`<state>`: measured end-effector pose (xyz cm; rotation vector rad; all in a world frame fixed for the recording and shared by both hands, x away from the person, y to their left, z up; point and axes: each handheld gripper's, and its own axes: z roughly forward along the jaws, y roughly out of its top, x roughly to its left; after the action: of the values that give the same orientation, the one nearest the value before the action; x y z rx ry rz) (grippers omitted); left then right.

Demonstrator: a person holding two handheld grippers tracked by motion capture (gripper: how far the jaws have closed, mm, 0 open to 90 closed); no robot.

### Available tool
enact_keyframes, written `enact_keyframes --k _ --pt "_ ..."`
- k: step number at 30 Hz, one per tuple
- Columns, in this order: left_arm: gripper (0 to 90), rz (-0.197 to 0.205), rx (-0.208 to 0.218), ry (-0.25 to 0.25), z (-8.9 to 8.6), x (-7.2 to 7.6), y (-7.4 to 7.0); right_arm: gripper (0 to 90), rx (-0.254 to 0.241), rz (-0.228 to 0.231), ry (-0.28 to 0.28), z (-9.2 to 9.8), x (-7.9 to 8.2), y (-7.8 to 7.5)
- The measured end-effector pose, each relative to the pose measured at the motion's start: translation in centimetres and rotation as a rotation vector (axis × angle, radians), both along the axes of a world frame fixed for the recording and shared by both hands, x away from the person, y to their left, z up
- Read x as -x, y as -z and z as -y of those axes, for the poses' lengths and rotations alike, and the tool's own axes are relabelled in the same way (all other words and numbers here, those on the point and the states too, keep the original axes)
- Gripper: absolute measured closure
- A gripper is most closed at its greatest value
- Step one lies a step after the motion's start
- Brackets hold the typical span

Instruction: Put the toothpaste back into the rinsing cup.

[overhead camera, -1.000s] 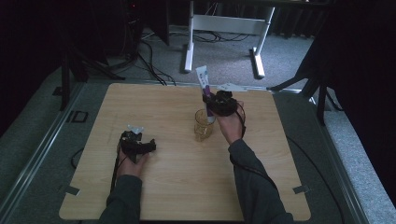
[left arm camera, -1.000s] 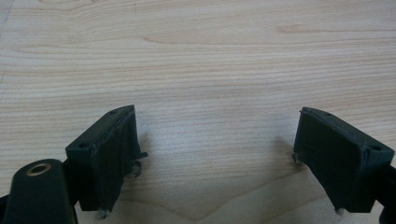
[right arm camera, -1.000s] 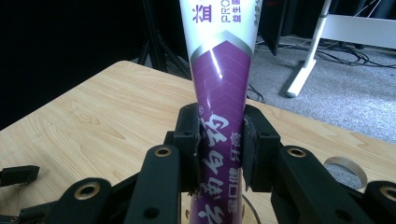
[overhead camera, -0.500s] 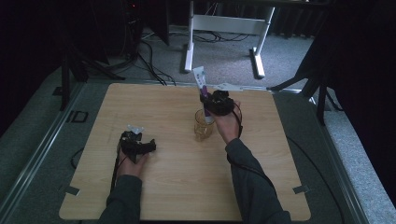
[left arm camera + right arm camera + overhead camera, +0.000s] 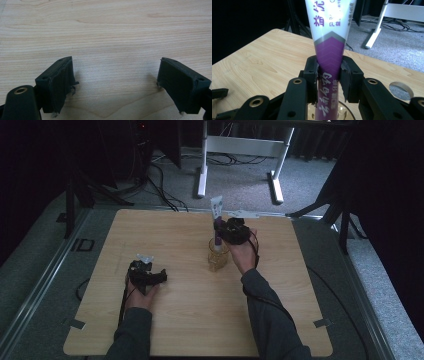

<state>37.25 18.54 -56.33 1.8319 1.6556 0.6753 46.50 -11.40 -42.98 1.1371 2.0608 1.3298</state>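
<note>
While right gripper [image 5: 329, 75] clamps one tube [image 5: 330, 37] over one glass [image 5: 218, 256], left gripper [image 5: 116, 82] gapes.

On the table [image 5: 190, 320] a glass [image 5: 218, 256] stands a little right of the middle. A tube [image 5: 216, 217] stands upright above the glass, and its lower end goes down into the glass. The right gripper [image 5: 220, 231] is just behind and to the right of the glass, with one jaw on each side of the tube [image 5: 329, 65]. The left gripper [image 5: 141, 268] rests on the table to the left of the glass, nearer to the person and well apart from it. Behind the table, on the floor, stands a frame [image 5: 240, 147], with cables [image 5: 160, 175] lying to its left.
</note>
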Motion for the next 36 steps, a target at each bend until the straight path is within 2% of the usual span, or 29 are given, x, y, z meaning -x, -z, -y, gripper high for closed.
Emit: enact_keyframes --k 16,22,27,30,33,36 --pt "13.9 0.0 0.0 0.001 0.0 0.0 0.0 69.1 0.03 -0.027 -0.017 0.4 0.9 1.8" --pt "13.9 -0.001 0.0 0.001 0.0 0.0 0.0 68.8 0.025 -0.047 -0.019 0.8 1.4 2.8" --pt "13.9 -0.001 -0.001 0.002 0.0 0.0 0.0 67.9 0.04 -0.072 -0.02 1.0 1.5 3.8" --pt "13.9 0.0 -0.003 0.004 0.0 0.0 0.0 63.7 0.048 -0.093 -0.033 1.1 1.6 4.6" --pt "14.0 -0.001 -0.004 0.005 0.0 0.0 0.0 58.8 0.026 -0.074 -0.038 1.3 2.0 4.8" --pt "14.0 -0.002 -0.002 0.004 0.0 0.0 0.0 55.4 0.038 -0.067 -0.041 1.5 2.2 4.8"
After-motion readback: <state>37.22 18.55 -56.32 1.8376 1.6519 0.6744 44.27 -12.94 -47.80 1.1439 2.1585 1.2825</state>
